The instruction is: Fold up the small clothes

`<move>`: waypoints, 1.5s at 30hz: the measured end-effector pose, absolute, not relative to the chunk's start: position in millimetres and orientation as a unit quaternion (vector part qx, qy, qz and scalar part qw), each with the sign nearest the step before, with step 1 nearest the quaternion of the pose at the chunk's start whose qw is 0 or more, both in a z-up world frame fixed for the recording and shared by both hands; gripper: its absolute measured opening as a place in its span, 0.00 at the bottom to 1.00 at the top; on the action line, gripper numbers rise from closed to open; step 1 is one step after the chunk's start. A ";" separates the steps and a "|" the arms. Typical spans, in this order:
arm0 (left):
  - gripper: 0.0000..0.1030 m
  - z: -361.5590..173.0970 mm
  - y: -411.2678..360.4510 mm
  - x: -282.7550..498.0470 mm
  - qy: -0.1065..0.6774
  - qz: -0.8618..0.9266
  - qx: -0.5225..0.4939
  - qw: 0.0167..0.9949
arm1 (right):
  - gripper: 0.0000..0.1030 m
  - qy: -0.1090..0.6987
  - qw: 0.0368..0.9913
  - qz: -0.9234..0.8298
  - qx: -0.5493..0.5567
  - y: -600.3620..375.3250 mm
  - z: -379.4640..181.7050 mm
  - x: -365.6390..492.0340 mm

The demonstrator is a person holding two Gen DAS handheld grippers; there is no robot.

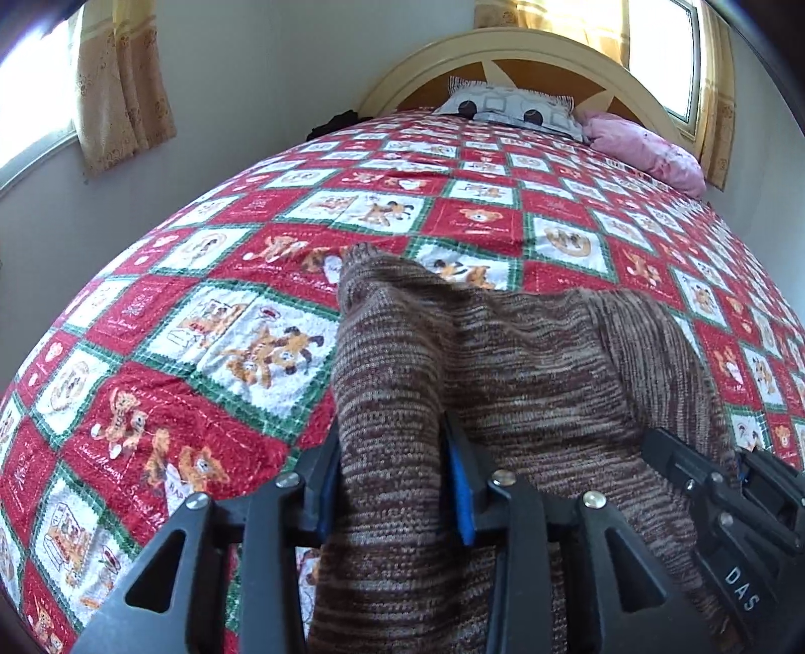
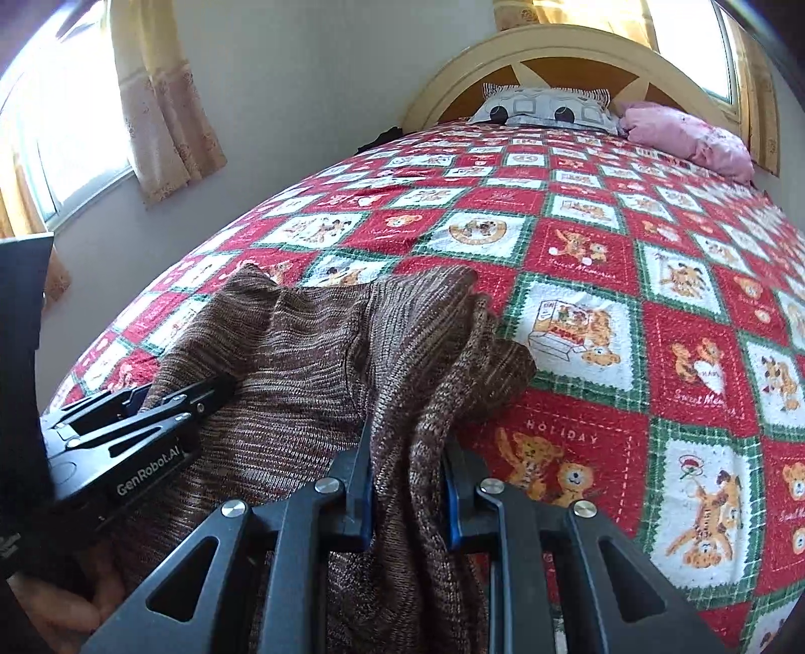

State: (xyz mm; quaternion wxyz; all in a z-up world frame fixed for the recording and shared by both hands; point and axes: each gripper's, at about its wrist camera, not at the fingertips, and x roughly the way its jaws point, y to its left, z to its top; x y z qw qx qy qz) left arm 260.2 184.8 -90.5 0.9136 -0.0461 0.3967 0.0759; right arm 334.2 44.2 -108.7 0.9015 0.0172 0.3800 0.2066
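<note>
A brown striped knitted sweater (image 1: 528, 362) lies on the bed near its front edge; it also shows in the right wrist view (image 2: 302, 362). My left gripper (image 1: 392, 442) is shut on a fold of the sweater at its left side. My right gripper (image 2: 407, 442) is shut on a bunched fold at the sweater's right side. The right gripper shows at the lower right of the left wrist view (image 1: 714, 483), and the left gripper shows at the left of the right wrist view (image 2: 151, 422). Both hold the cloth lifted a little off the bed.
The bed is covered by a red, white and green quilt (image 1: 201, 322) with bear pictures. A grey patterned pillow (image 1: 508, 105) and a pink pillow (image 1: 644, 151) lie by the headboard (image 1: 503, 45). Curtained windows (image 2: 166, 126) are on the wall to the left.
</note>
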 end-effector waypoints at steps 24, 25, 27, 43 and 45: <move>0.60 -91.0 192.3 206.0 0.404 0.032 -0.085 0.910 | 0.50 0.406 0.883 0.222 0.082 12.9 -106.1 306.8; 0.60 -93.3 194.5 200.4 0.406 0.023 -0.097 0.908 | 0.53 0.406 0.880 0.232 0.083 10.9 -105.9 297.7; 0.60 -97.5 203.0 189.3 0.411 0.003 -0.142 0.900 | 0.64 0.413 0.878 0.231 0.069 9.0 -109.4 281.5; 0.25 -89.1 196.1 155.4 0.427 -0.018 -0.149 0.892 | 0.19 0.450 0.836 0.279 0.142 -13.6 -117.1 241.0; 0.25 -89.4 201.1 151.7 0.432 -0.024 -0.159 0.887 | 0.18 0.459 0.822 0.285 0.179 -23.3 -122.8 240.6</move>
